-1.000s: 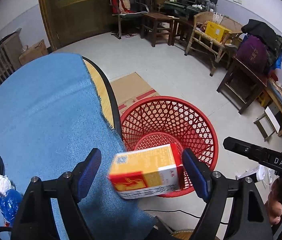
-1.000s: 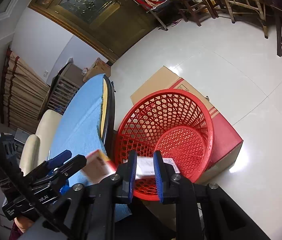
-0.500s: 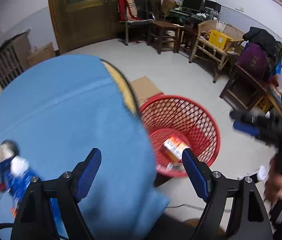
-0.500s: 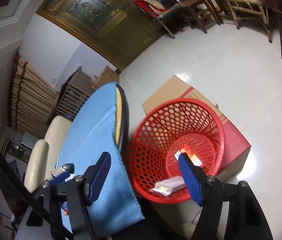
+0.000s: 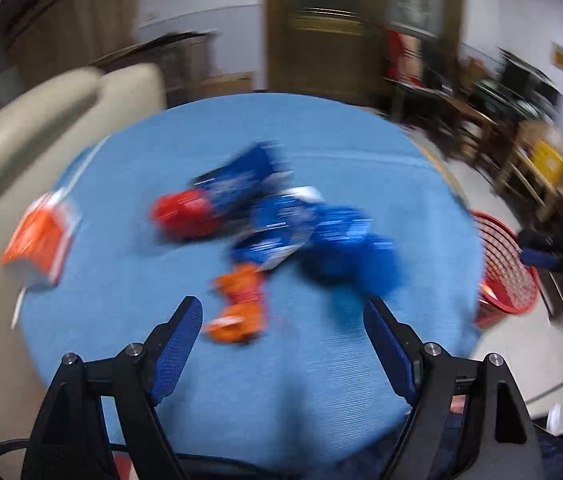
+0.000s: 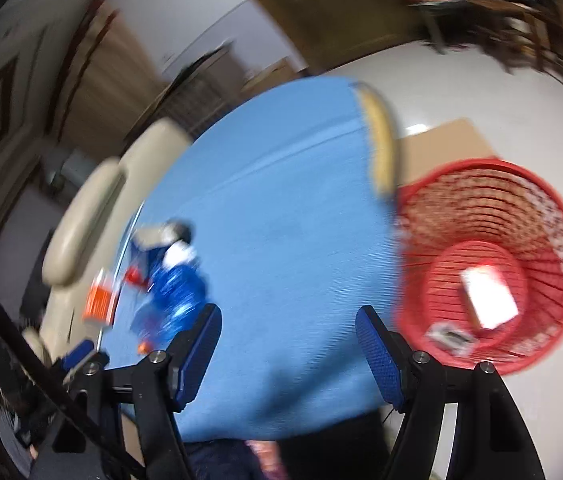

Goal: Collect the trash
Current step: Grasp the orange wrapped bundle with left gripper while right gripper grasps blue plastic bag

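My left gripper [image 5: 281, 308] stands open and empty over the blue-clothed table [image 5: 321, 392]. Just beyond its fingertips lies a blurred heap of trash: blue wrappers [image 5: 301, 232], a red piece [image 5: 185, 216] and an orange wrapper [image 5: 241, 312]. An orange packet [image 5: 41, 240] lies at the table's left edge. My right gripper [image 6: 288, 314] is open and empty above the table's near edge. The red mesh basket [image 6: 561, 216] stands on the floor to its right. Inside it lie an orange-and-white carton [image 6: 489, 296] and a small pale scrap [image 6: 449, 336]. The same trash heap [image 6: 173, 284] shows at the left.
A beige padded chair [image 5: 61, 112] stands against the table's far left side. A flat cardboard box [image 6: 441, 148] lies on the white floor behind the basket. Wooden furniture and a dark wooden door line the back of the room.
The carton left the left gripper and now lies in the basket. The right gripper went from shut to open, dropping a pale scrap there. Both views swung left, from the basket to the table.
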Action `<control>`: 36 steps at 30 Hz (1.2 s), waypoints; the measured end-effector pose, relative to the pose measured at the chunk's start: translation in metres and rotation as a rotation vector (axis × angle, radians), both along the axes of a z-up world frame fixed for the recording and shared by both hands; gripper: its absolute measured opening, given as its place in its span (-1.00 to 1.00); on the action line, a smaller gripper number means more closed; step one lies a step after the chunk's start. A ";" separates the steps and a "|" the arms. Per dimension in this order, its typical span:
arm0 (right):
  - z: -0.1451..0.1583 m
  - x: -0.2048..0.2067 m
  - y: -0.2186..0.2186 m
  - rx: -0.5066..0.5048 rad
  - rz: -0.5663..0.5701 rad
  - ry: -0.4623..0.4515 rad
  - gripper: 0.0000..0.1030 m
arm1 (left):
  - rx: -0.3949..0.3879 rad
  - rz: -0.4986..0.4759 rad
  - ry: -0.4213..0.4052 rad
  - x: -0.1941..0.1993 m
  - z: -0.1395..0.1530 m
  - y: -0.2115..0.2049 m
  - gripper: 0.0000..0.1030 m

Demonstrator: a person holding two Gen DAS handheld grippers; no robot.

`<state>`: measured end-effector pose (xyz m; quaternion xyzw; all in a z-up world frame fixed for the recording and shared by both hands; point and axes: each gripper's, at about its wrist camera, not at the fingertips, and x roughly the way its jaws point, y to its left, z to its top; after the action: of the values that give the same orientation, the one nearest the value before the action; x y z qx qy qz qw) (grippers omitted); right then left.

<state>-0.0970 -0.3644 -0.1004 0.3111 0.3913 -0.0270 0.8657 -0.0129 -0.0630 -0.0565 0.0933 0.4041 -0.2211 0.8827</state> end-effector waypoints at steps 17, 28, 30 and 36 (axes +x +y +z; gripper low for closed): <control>-0.037 0.145 0.125 -0.043 0.324 0.138 0.35 | -0.075 0.070 0.144 0.039 -0.044 0.038 0.61; -0.034 0.123 0.123 -0.099 0.306 0.122 -0.13 | -0.081 0.038 0.224 0.072 -0.069 0.015 0.46; -0.029 0.111 0.118 -0.100 0.289 0.110 -0.13 | -0.066 0.045 0.253 0.076 -0.076 0.014 0.28; -0.018 0.077 0.103 -0.119 0.243 0.076 -0.13 | -0.081 0.056 0.257 0.072 -0.082 0.018 -0.25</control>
<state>-0.0196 -0.2614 -0.1180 0.2082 0.4564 0.0432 0.8640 0.0596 -0.0454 -0.1388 0.0172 0.5072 -0.2228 0.8324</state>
